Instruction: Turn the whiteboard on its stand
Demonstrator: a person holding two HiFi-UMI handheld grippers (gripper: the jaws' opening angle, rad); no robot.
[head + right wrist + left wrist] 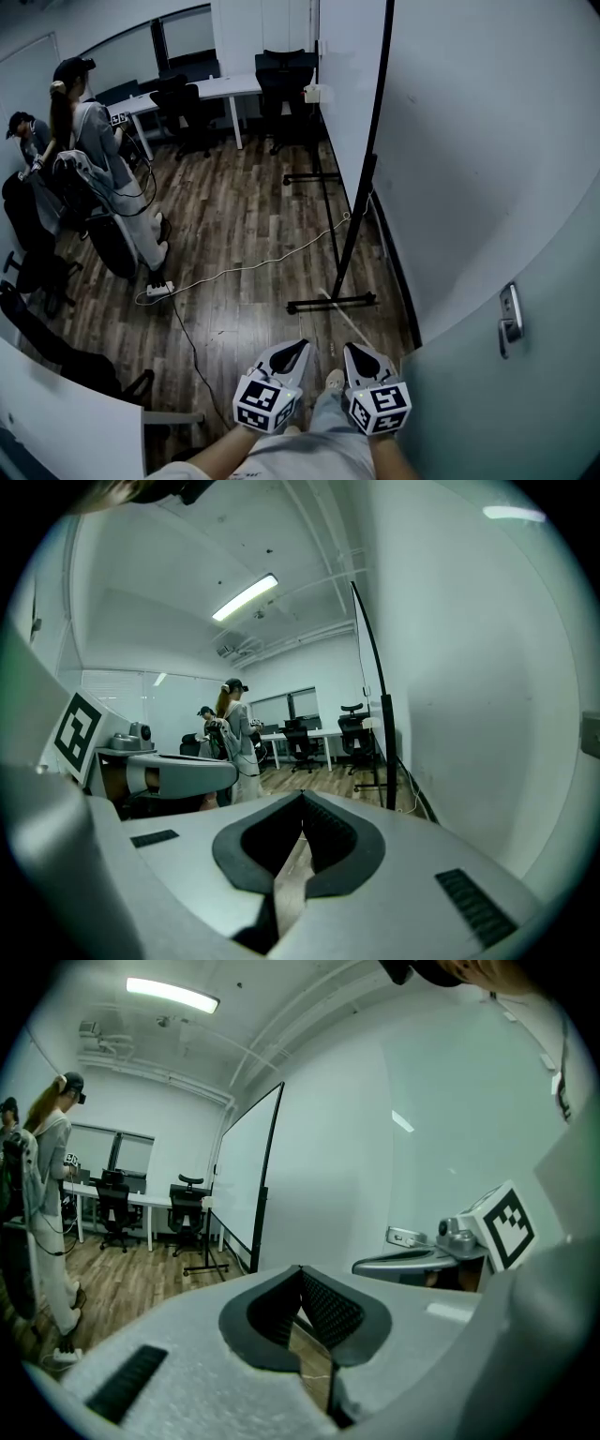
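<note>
Whiteboard (349, 84) stands upright on its black stand (330, 302), ahead of both grippers & well apart from them. It runs close along the wall (469, 141) on the right. In the head view it's seen nearly edge-on, w/ the stand's near foot bar flat on the wood floor (244, 216). Neither gripper touches board or stand.

Left gripper (303, 344): fingers clenched, tips meeting, nothing btwn them. Right gripper (352, 346): same, fingers pressed together & empty. Both are held low, side by side, pointing fwd toward the stand's foot, each w/ its marker cube on top.

A door (525, 394) w/ a metal handle (509, 319) is just right of the right gripper.

A white cable (272, 258) runs over the floor from nr the stand to a power strip (157, 291). At the far end of the room is a white tabletop (225, 86) w/ black office chairs (281, 70) around it. At left, two persons (89, 131) stand close together nr more chairs, w/ wires hanging off the nearer one.
</note>
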